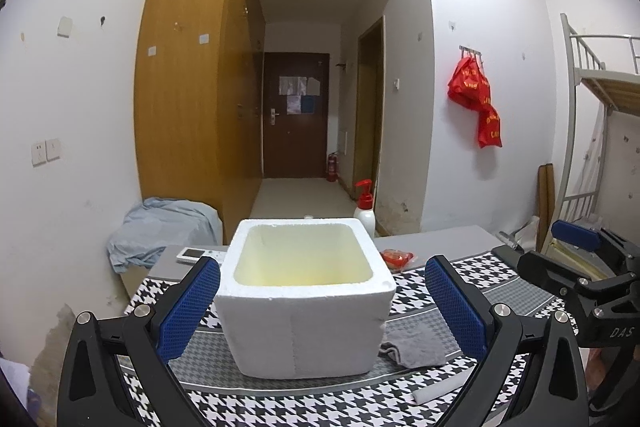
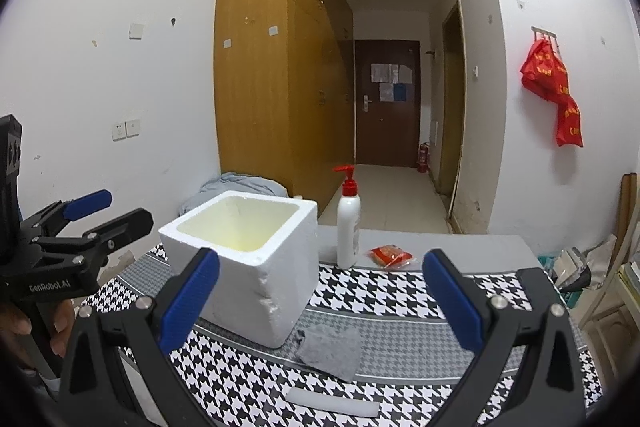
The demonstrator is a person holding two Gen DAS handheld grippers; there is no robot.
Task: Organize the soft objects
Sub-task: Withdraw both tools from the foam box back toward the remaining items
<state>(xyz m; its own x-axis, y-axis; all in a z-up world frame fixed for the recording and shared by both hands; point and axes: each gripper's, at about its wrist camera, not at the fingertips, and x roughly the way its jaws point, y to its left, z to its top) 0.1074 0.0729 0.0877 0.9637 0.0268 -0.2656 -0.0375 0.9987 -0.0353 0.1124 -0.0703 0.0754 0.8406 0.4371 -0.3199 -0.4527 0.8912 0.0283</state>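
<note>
Both units idle above the near edge of the houndstooth-patterned black-and-white table cloth (image 2: pixel 400 291). Left gripper (image 1: pixel 322 303) is spread wide, nothing between the blue pads; its jaws straddle the white square styrofoam box (image 1: pixel 306 303), which looks like framing only, no contact visible. Right gripper (image 2: pixel 320 301) is likewise released and holding nothing.

Task item: grey folded terry cloth (image 2: pixel 330 351) lies flat on the table cloth, touching or just beside the box's near right corner. A white flat foam strip (image 2: pixel 332 403) lies closer to the near edge, apart from the cloth; probably a second soft item.

The box sits open-top and upright, and what shows of its inside is bare. My read is it's the bin, placed centrally so either hand can drop in from above.

Right gripper lines up with the cloth, so it likely takes the pick. Cloth is thin and flat, so the fingers need to come down close to the table.

Obstacles:
- box wall right next to the cloth crowds the left finger
- white pump bottle with red dispenser head (image 2: pixel 347 223) and red crinkled plastic packet (image 2: pixel 390 255) behind, toward the far edge, out of the path
- white remote control (image 1: pixel 192 254) at the far left, irrelevant
</note>
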